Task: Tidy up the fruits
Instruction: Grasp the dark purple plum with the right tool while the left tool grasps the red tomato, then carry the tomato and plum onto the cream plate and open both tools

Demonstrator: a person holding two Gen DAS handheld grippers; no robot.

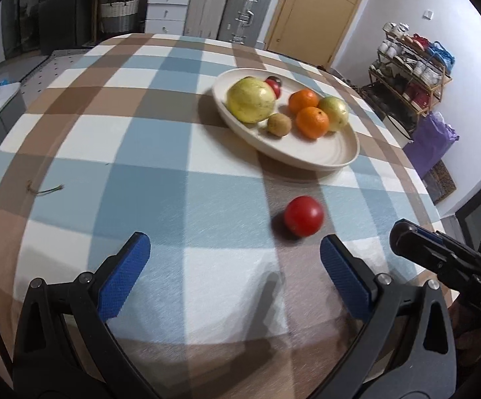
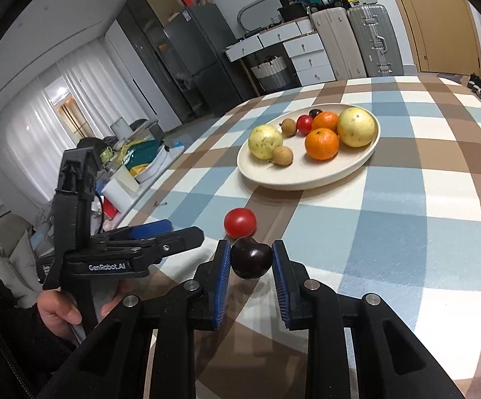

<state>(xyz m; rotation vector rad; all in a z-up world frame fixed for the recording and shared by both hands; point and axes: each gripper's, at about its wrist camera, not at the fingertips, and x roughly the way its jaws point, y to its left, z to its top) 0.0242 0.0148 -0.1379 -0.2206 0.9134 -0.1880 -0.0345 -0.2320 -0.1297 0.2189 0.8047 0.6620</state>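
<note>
checkered tablecloth beneath glossy dark plum, round, unblemished.

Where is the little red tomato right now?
The red tomato sits alone on the checked tablecloth, just in front of the cream plate of fruit, between the plate and the two grippers.

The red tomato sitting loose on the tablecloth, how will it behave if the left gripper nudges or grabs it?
The red tomato is round, so a nudge would probably roll it. Its skin looks smooth and glossy, so it may slip. Probably soft: squeeze gently.
</note>
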